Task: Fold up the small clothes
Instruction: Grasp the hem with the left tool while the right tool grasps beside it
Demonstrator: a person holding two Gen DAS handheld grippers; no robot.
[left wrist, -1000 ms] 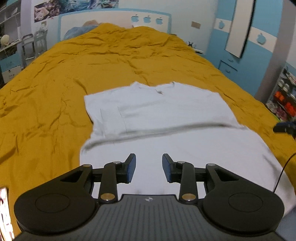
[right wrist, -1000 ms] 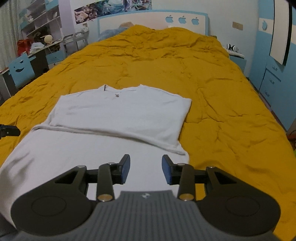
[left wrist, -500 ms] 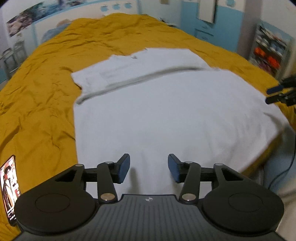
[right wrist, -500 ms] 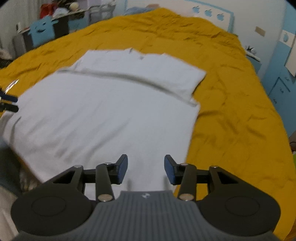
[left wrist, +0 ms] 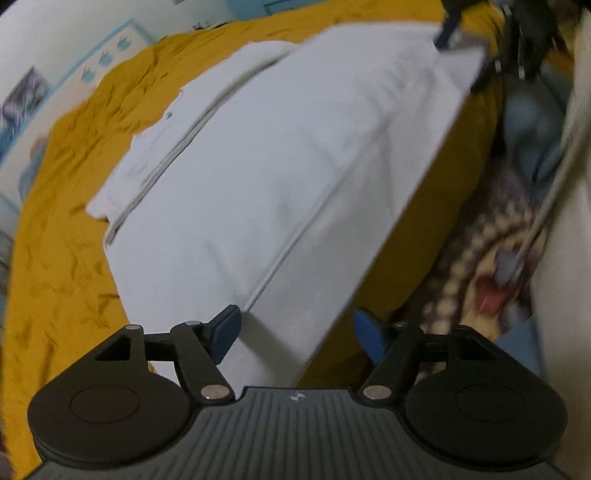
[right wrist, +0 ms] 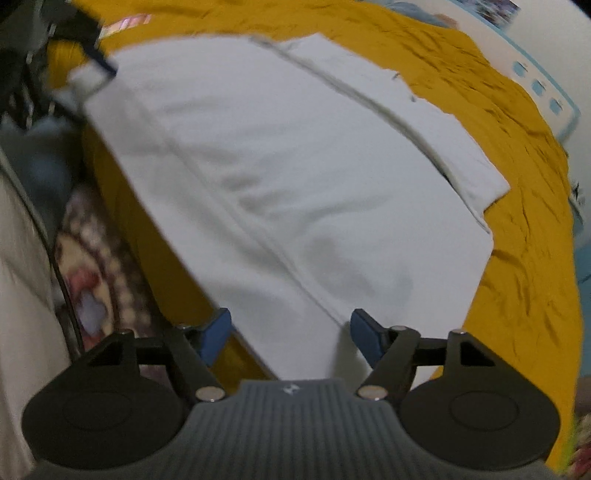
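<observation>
Mustard-yellow bedspread (left wrist: 62, 258) covered the bed, and on it, at the near edge, lay the white T-shirt (left wrist: 280, 177), its far part already folded over and its hem hanging slightly past the mattress. Your left claw (left wrist: 293, 328) and right claw (right wrist: 290, 334) each hung above a near corner of that hem; their jaws had just been opening and stood wide, with cloth below them but nothing pinched. To do this grab well, I would judge you should sink both claws together, take only the hem's two layers at each corner, and close evenly so the edge lifts straight. Your left view showed the right claw's blue finger (left wrist: 445, 31) at the shirt's far corner and a patterned rug (left wrist: 476, 266) beside the bed; your right view alone showed the neckline (right wrist: 400, 86) side and a colourful flat object (right wrist: 125, 22) on the spread, too blurred to name.
</observation>
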